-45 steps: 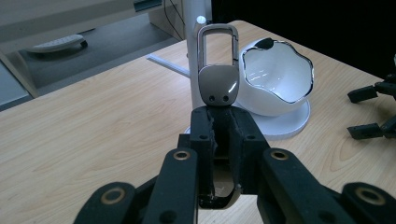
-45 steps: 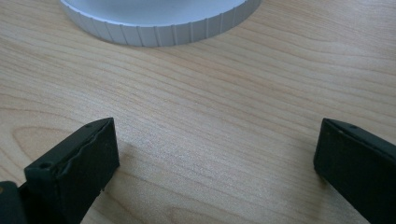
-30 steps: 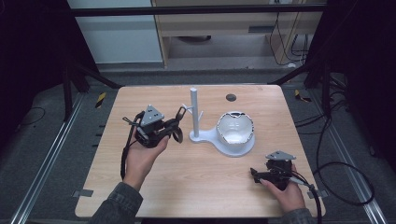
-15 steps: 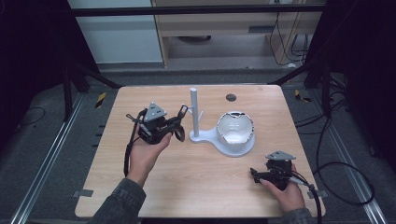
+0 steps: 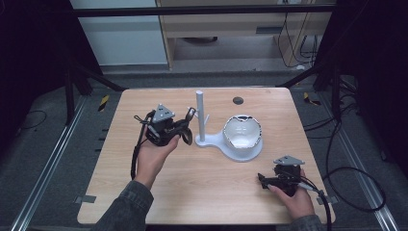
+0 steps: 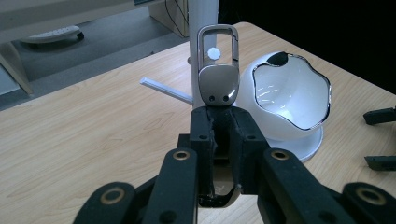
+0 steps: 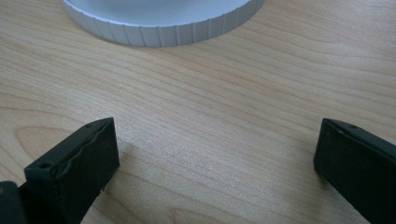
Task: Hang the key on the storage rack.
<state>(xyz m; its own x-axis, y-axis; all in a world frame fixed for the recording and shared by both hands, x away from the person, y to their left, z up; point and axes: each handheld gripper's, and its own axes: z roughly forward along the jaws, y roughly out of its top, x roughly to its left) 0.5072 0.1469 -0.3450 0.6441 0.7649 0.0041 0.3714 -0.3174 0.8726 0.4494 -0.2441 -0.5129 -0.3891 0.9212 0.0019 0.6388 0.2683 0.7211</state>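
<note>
My left gripper point(image 5: 183, 129) is shut on a grey metal snap clip point(image 5: 191, 114), held level above the table. In the left gripper view the clip point(image 6: 217, 70) sticks out past the jaws of the left gripper point(image 6: 219, 121). Its open loop frames the round end of a peg on the white post point(image 6: 203, 11). That post point(image 5: 200, 115) rises from a white stand carrying a chrome-rimmed white bowl point(image 5: 243, 132). My right gripper point(image 5: 263, 180) rests on the table near the front right, open with nothing between its jaws point(image 7: 215, 158).
A thin white peg point(image 6: 166, 88) juts sideways from the post. The stand's ribbed base point(image 7: 163, 23) lies just beyond the right jaws. A small black round insert point(image 5: 237, 100) sits in the tabletop behind the stand. Bare wood lies between the two hands.
The left gripper has edged slightly right toward the post with the clip still in it. The right gripper has stayed put.
</note>
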